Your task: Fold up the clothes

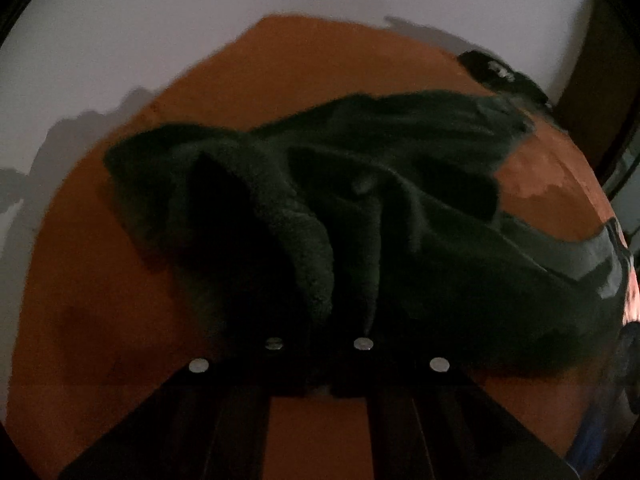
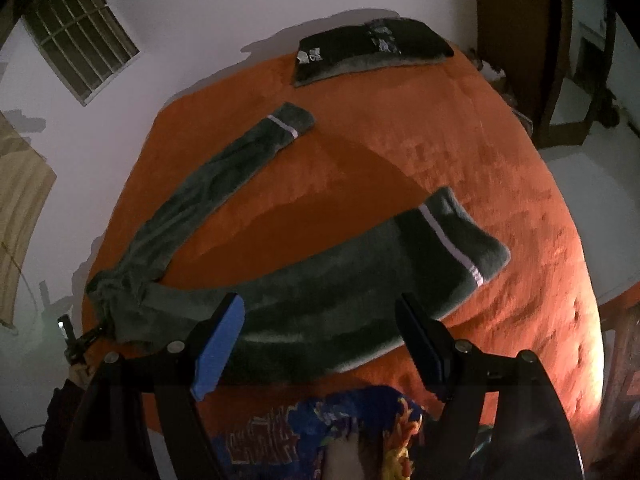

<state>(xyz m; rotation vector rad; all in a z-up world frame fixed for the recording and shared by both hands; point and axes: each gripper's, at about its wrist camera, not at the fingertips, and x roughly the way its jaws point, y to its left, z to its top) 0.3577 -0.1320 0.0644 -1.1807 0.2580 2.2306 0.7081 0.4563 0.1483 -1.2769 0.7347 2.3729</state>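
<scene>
Dark green fleece trousers [image 2: 320, 280] lie on an orange blanket [image 2: 440, 152], their legs spread in a V. Each cuff carries a white stripe. My right gripper [image 2: 320, 304] hovers open just above the near leg, with one blue pad [image 2: 220, 348] on its left finger and nothing between the fingers. In the left wrist view the trousers' waist end [image 1: 360, 200] is bunched up and rises from my left gripper [image 1: 320, 320]. That gripper is shut on the cloth and its fingertips are buried in the folds.
A folded black garment [image 2: 372, 48] lies at the blanket's far edge, also seen as the black garment [image 1: 500, 72]. White walls ring the bed, with a barred window [image 2: 80, 36] on the left and a wooden door [image 2: 520, 40] on the right. Patterned blue cloth [image 2: 320, 432] sits under my right gripper.
</scene>
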